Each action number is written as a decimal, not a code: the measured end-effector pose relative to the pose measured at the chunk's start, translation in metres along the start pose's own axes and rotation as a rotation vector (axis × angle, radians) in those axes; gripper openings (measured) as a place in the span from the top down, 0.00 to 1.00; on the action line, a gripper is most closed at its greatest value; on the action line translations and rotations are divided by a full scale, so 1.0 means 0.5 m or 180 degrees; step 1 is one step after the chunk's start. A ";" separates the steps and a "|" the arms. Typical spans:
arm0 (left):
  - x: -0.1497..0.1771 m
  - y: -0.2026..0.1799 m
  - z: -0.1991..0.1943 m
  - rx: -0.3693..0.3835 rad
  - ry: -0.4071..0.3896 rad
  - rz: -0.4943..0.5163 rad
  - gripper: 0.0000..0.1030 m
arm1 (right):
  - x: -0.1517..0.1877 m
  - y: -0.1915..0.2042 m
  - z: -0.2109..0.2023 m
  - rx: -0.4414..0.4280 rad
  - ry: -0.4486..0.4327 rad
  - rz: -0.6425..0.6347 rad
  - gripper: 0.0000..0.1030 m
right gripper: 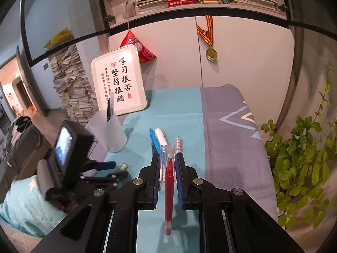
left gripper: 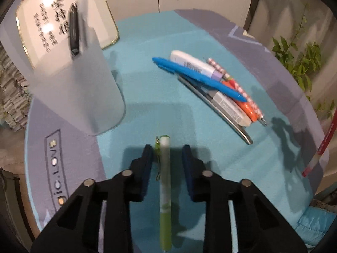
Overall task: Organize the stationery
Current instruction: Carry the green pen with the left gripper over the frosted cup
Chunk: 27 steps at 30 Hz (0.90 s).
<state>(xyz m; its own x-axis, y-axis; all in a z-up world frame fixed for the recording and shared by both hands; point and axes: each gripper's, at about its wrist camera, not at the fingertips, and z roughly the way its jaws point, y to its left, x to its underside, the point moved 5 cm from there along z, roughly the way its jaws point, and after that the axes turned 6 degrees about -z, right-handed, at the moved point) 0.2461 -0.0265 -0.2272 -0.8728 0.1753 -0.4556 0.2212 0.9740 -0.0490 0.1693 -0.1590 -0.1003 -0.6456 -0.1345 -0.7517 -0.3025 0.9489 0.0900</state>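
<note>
We are looking past a frosted cup (left gripper: 84,80) holding one black pen (left gripper: 74,31), standing left of our left gripper (left gripper: 167,154); behind it a framed calligraphy sign (right gripper: 120,80) is leaning against white cabinets. A pile of pens (left gripper: 212,86), a blue pen (left gripper: 198,76) lying on top, is resting well to the right on the teal and grey cloth (left gripper: 147,63) covering the table. A leafy plant (right gripper: 303,164) is crowding the right edge, and stacked books are rising at the far left. Our left gripper's pads are standing apart around a green-and-white pen (left gripper: 165,189), not pressing it. Our right gripper (right gripper: 167,164) is clamping a red pen (right gripper: 169,189) with a clear cap.
</note>
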 end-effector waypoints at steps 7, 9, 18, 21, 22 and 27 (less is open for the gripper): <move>-0.005 -0.006 -0.046 0.0105 -0.0197 -0.0072 0.88 | -0.001 0.003 0.004 -0.0041 -0.0004 0.0004 0.86; -0.012 -0.004 -0.091 0.0176 -0.0402 -0.0130 0.88 | -0.002 0.006 0.002 -0.0037 -0.0011 -0.0010 0.86; -0.048 0.024 -0.303 0.0222 -0.1384 -0.0196 0.88 | -0.007 0.023 -0.001 -0.0071 -0.0037 -0.0041 0.86; -0.077 0.035 -0.345 0.0055 -0.1651 -0.0200 0.88 | -0.010 0.031 -0.003 -0.0080 -0.0041 -0.0068 0.86; -0.090 0.043 -0.353 0.0037 -0.1696 -0.0239 0.88 | -0.010 0.033 -0.004 -0.0080 -0.0043 -0.0083 0.86; -0.124 0.096 -0.380 -0.0073 -0.1867 -0.0422 0.88 | -0.013 0.035 -0.009 -0.0062 -0.0058 -0.0099 0.86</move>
<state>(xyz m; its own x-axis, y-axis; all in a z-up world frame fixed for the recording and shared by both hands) 0.2282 0.0365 -0.0322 -0.5050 -0.0501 -0.8616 0.1116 0.9861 -0.1227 0.1652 -0.1430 -0.0908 -0.6228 -0.1586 -0.7661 -0.3360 0.9386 0.0788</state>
